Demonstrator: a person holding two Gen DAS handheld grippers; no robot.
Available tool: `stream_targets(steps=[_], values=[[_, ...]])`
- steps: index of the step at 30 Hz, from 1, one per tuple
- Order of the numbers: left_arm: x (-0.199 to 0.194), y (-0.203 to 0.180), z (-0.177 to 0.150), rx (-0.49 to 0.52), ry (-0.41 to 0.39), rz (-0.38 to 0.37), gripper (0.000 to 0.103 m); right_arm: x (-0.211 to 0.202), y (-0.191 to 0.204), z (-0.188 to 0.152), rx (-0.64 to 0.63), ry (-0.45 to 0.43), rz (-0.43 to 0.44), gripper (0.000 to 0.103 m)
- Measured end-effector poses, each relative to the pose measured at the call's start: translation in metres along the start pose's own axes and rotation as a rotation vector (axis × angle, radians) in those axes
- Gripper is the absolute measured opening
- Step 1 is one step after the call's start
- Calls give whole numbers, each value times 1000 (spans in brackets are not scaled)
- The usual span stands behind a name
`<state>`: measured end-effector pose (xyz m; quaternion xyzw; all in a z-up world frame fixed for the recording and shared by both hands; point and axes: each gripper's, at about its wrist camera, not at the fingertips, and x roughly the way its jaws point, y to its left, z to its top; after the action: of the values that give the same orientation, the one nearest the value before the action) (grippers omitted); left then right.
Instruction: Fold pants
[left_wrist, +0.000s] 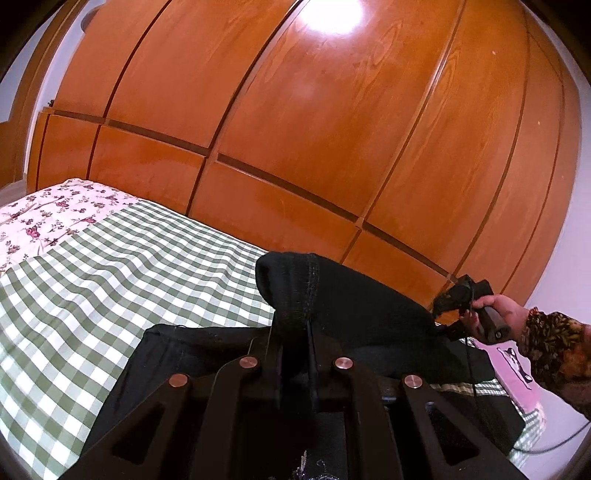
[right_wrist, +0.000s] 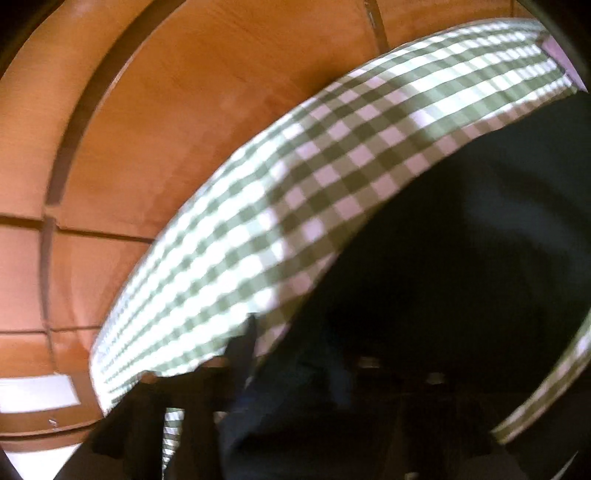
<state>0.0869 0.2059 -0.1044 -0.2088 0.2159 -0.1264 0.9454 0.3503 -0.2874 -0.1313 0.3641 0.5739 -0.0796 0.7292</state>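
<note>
- Filling the far side of the scene, a wooden wardrobe (left_wrist: 295, 122) of orange-brown panels stands behind the bed.
- A green-and-white checked sheet (left_wrist: 110, 280) covers the bed, with a floral cloth (left_wrist: 48, 218) at its far left.
- The black pants (left_wrist: 362, 310) lie near on the sheet, 1 stitched edge lifted.
- The left gripper (left_wrist: 295, 354) is clamped narrow on that raised edge.
- The right gripper (left_wrist: 448, 301), held by a hand (left_wrist: 496, 310) in a patterned sleeve (left_wrist: 554, 347), meets the pants' right end; its own view is blurred, so I cannot tell its jaw state.
</note>
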Motion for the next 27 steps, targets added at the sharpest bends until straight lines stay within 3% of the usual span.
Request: stream_targets(steps=[3, 16, 27], values=[[1, 3, 3, -23, -3, -2, 10, -12, -10, -7, -9, -11, 47, 11], [-9, 8, 62, -58, -144, 8, 10, -106, -46, -61, -74, -110, 333, 10], [-49, 43, 51, -164, -194, 29, 10, -135, -83, -155, -170, -124, 602, 10]])
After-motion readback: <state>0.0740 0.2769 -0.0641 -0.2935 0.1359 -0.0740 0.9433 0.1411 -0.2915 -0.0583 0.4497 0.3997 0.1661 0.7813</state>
